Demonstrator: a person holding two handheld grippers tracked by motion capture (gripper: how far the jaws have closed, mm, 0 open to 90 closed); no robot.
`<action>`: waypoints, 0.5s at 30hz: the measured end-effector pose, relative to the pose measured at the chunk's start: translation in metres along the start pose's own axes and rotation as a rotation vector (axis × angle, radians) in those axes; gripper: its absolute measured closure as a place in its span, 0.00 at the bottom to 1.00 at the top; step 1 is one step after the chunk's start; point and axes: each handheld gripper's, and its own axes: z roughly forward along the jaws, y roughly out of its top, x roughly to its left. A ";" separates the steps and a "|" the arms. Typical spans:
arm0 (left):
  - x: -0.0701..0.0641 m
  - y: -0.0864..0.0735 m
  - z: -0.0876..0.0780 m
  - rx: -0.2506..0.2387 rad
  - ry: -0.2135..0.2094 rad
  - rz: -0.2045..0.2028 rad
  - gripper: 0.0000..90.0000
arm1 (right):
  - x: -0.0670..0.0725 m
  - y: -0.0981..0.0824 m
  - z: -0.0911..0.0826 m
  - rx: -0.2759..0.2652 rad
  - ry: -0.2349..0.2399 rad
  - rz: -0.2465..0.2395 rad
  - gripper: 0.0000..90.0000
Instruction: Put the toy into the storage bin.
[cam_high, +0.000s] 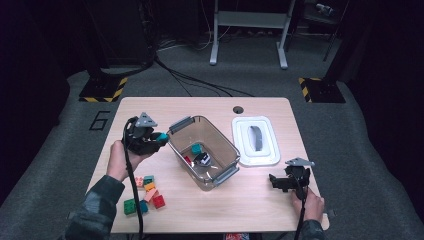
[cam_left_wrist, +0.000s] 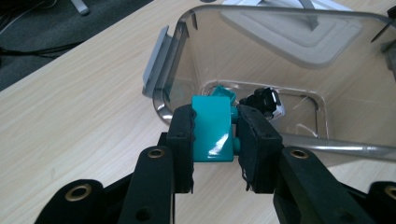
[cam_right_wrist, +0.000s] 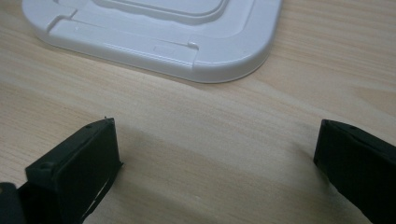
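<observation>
The person's left hand (cam_high: 119, 159) is raised off the desk (cam_high: 260, 200), wrist cocked so that the left claw (cam_high: 159, 138) points across toward the clear plastic bin (cam_high: 227, 147). Its jaws are clamped on a teal block (cam_left_wrist: 212, 127), one pad on each flat side; the block sits just outside the bin's near rim, level with its grey handle (cam_left_wrist: 156, 63). From the left gripper view the block covers part of what lies in the bin: behind it I can make out another teal piece (cam_left_wrist: 223, 91) and a small black-and-white item (cam_left_wrist: 266, 100) on the bottom, but not what that item is.

The right hand (cam_high: 311, 204) rests low at the desk's near right corner, its sleeve cut off by the frame edge. The right claw (cam_high: 274, 181) points left toward the bin with its jaws spread wide and bare desk between them. Ahead of it lies the white lid (cam_right_wrist: 187, 42), flat on the desk, its far side cropped in the right gripper view.

A loose heap of coloured blocks (cam_high: 145, 195) sits by the left forearm, partly crossed by the gripper's cable, so I cannot count them.
</observation>
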 end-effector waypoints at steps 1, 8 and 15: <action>0.000 0.003 0.001 -0.001 0.000 0.007 0.76 | 0.000 0.000 0.000 0.000 -0.003 0.000 0.00; -0.006 0.020 0.007 -0.019 -0.003 0.023 0.76 | 0.000 0.000 0.000 0.000 0.000 0.000 0.00; -0.013 0.032 0.028 0.005 -0.036 0.047 0.76 | 0.000 0.000 0.000 0.001 -0.003 0.002 0.00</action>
